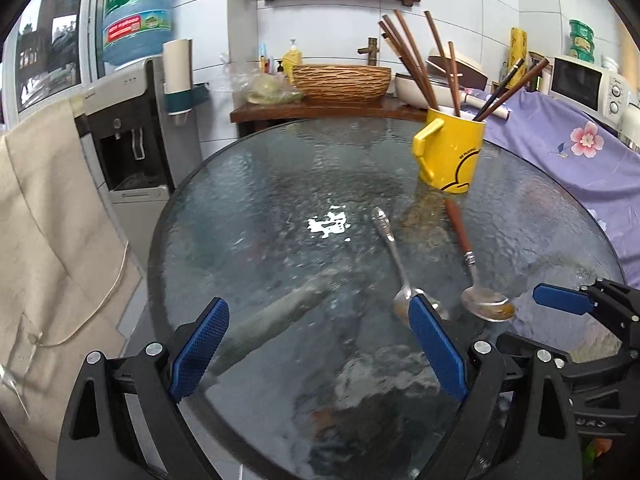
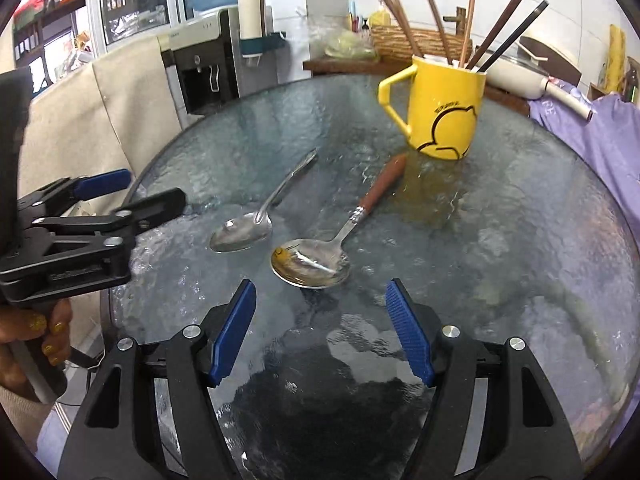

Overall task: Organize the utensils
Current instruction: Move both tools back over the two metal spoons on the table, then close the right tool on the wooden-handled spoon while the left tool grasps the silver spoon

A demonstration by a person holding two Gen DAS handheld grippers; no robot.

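A yellow mug [image 1: 450, 151] [image 2: 442, 110] stands on the round glass table [image 1: 280, 184] [image 2: 520, 240] and holds several chopsticks [image 1: 412, 58] [image 2: 432, 8]. Two spoons lie on the glass in front of it: an all-metal spoon [image 1: 390, 246] [image 2: 256, 220] and a spoon with a brown handle [image 1: 470, 264] [image 2: 320, 258]. My left gripper [image 1: 318, 312] is open and empty, its right fingertip just in front of the metal spoon's bowl. My right gripper [image 2: 320, 300] is open and empty, just short of the brown-handled spoon's bowl.
A water dispenser [image 1: 124, 120] and beige cloth [image 1: 48, 216] stand left of the table. A wooden counter with a woven basket [image 1: 340, 80] is behind it. A purple floral cloth [image 1: 580, 152] and a microwave [image 1: 588, 84] are on the right.
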